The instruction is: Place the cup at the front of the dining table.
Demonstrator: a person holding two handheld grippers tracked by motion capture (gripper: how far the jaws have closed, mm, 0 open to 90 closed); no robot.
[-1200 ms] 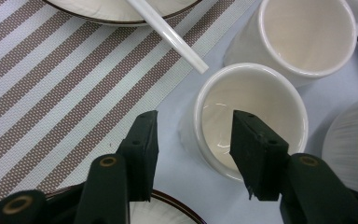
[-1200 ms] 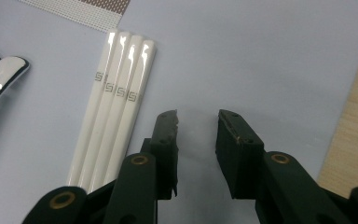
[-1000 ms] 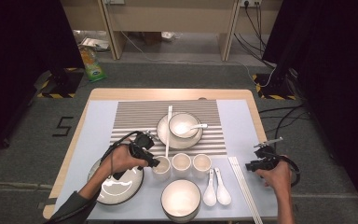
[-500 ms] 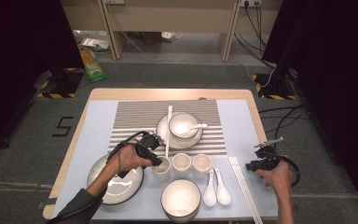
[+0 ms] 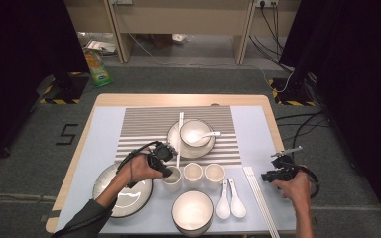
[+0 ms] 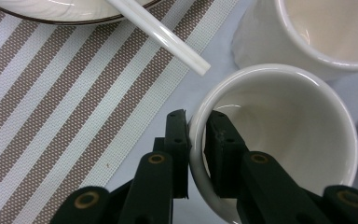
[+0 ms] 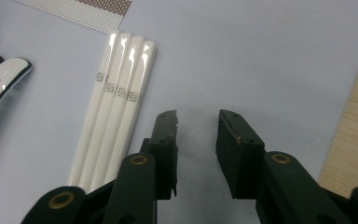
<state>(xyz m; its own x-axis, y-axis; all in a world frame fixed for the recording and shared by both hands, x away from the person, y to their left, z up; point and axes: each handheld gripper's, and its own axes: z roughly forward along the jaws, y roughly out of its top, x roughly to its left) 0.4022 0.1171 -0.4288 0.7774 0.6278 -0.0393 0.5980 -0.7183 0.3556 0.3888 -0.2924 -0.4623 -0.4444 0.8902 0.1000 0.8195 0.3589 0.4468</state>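
at the left of the table [image 5: 104,144] a dark-rimmed plate [image 5: 110,191] is seen, partly covered by the person's left hand. the left gripper [image 5: 164,166] is held over the first of three small white cups [image 5: 172,177], which stand in a row just below the striped mat [image 5: 149,126]. in the left gripper view the left gripper [image 6: 196,122] is seen closed on that cup's [image 6: 279,140] rim, one jaw outside the wall and one inside. a white chopstick [image 6: 161,32] lies just beyond. farther right, two spoons [image 5: 230,201] and a bundle of chopsticks [image 5: 260,201] are laid out. the right gripper [image 7: 198,122] is held apart, gripping nothing, above the bare cloth just beside the chopsticks [image 7: 116,107].
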